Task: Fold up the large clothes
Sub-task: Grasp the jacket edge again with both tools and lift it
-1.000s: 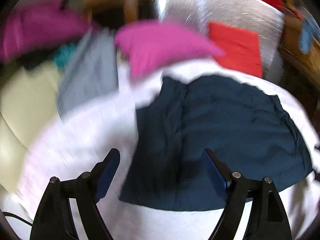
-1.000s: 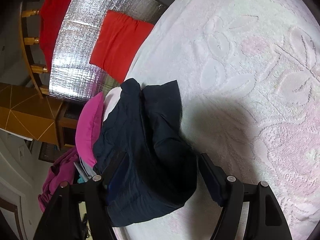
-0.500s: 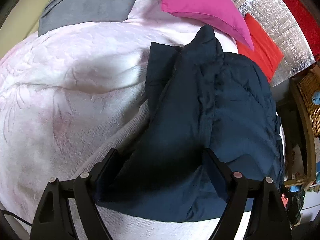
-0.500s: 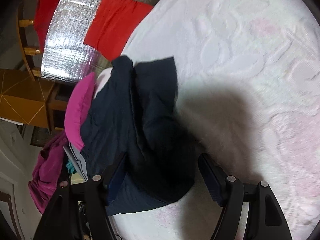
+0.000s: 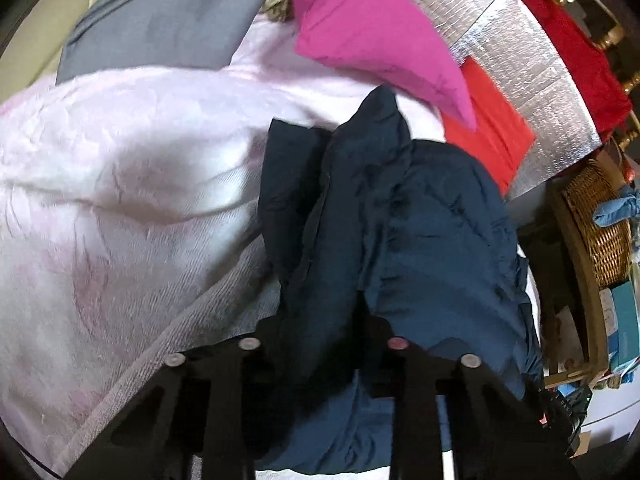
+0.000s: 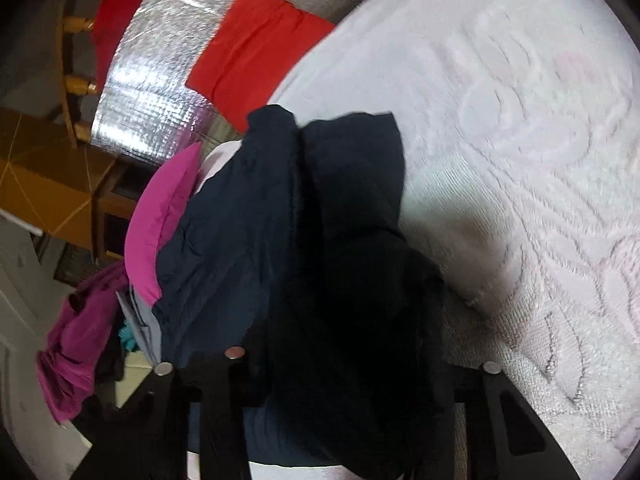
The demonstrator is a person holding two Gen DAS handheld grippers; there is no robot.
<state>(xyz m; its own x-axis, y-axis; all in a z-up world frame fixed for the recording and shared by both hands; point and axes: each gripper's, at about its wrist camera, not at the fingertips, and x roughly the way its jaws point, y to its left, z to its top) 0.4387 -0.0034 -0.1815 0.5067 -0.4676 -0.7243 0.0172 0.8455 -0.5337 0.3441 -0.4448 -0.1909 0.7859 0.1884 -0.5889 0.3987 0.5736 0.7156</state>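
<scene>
A dark navy padded jacket [image 5: 420,240] lies bunched on a pale pink bedspread [image 5: 120,200]. In the left wrist view my left gripper [image 5: 320,344] is shut on a fold of the jacket at its near edge, and the cloth rises between the fingers. In the right wrist view the same jacket [image 6: 280,240] drapes over my right gripper [image 6: 344,364], which is closed on a thick bunch of it. The right fingertips are hidden under the dark cloth.
A magenta pillow [image 5: 372,36] and a grey garment [image 5: 168,16] lie at the far side of the bed. A red cloth [image 6: 256,52] rests on a silver foil sheet [image 6: 160,92]. A wicker basket [image 5: 596,220] stands at the right. Bedspread [image 6: 520,160] extends right.
Both grippers were open around the jacket's edge. Both have now closed on the cloth, and the jacket has gathered up between them.
</scene>
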